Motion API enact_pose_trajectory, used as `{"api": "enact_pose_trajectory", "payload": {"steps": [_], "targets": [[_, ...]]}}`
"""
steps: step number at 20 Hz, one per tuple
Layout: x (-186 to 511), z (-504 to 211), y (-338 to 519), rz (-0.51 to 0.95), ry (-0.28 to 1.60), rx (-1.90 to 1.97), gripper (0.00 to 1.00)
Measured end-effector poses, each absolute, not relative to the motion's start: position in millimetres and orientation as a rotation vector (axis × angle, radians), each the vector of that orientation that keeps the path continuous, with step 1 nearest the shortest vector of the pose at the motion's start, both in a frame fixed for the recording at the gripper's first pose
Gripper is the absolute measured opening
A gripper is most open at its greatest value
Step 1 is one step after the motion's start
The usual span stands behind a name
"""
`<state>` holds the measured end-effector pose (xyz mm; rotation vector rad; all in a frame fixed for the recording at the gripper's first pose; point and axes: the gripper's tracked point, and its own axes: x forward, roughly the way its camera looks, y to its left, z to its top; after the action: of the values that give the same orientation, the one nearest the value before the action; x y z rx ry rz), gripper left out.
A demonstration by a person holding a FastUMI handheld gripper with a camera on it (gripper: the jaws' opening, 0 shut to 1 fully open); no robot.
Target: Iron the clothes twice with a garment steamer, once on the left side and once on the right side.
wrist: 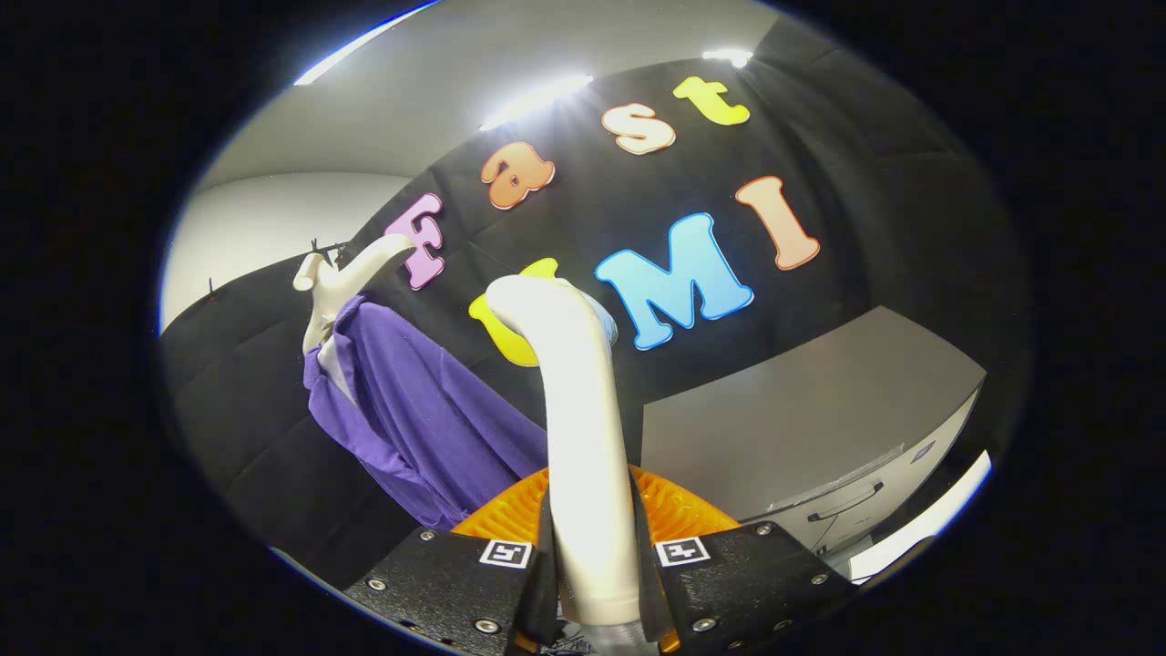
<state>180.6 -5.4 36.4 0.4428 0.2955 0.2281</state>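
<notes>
Black cloth wall behind; grey cabinet (802, 410) at three o'clock. Gripper (592, 574) clenched on steamer handle (578, 419), both fingers pressing. Purple garment (428, 410) hanging at ten o'clock. Best swung left, head flat against fabric, drawn slowly downward.

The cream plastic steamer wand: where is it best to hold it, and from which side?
Grip the cream plastic steamer wand on its straight lower shaft, fingers coming from either side. The claw is shut there now. The shaft is narrow and even; the bent head points toward the purple garment.
</notes>
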Motion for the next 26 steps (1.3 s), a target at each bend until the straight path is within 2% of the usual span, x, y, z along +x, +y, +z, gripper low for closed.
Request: {"api": "enact_pose_trajectory", "payload": {"steps": [6,11,22,26], "targets": [[131.6,56.4,37.7,0.197,0.142,0.271,0.35],[117.1,67.9,70.6,0.163,0.044,0.143,0.35],[153.8,65.8,139.6,0.049,-0.116,0.012,0.36],[174.7,48.8,160.6,0.029,-0.102,-0.023,0.36]]}}
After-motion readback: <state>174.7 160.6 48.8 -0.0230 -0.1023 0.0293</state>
